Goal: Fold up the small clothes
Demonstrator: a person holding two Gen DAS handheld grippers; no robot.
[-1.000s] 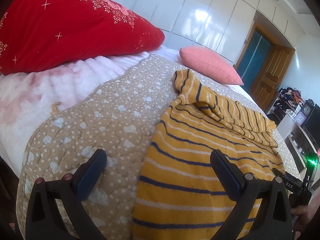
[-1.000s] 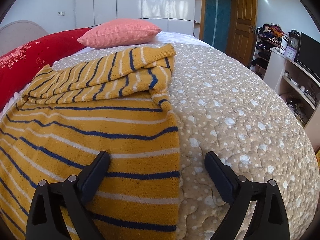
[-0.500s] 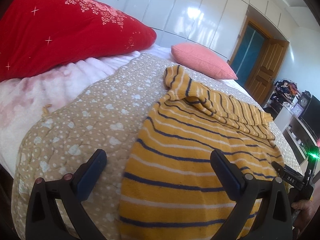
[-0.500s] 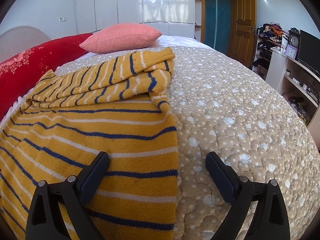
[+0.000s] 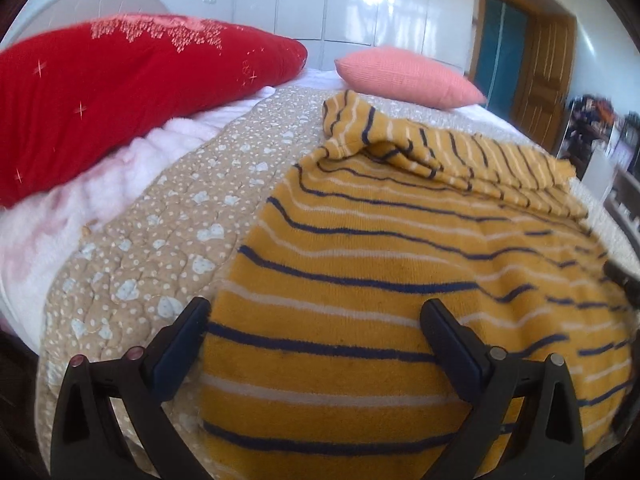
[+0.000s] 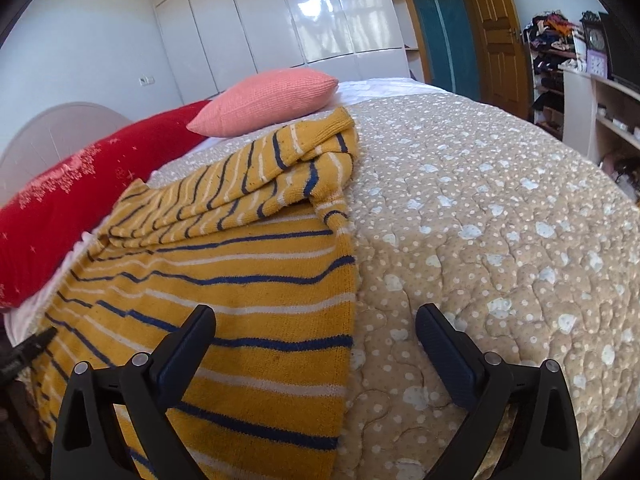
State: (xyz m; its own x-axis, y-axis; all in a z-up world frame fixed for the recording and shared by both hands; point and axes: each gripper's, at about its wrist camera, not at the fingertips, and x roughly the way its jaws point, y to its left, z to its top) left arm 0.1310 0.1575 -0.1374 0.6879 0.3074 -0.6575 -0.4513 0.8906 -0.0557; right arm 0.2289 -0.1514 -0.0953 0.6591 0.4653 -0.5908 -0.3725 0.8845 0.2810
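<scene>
A yellow sweater with navy and white stripes lies flat on the quilted bed, both sleeves folded across its far part. My left gripper is open and empty, low over the sweater's near left hem corner, straddling its left edge. My right gripper is open and empty over the sweater, straddling its near right edge, its left finger above the fabric and its right finger above the quilt. The right gripper's tip shows at the right edge of the left wrist view.
A beige dotted quilt covers the bed. A large red pillow and a pink cushion lie at the head. A white fleece blanket lies at the left. Shelves with clutter stand by the right side, a wooden door behind.
Both grippers have dropped closer to the sweater's near hem. The left one has shifted right onto the left corner; the right wrist view has tilted clockwise. Both jaws stay open.
</scene>
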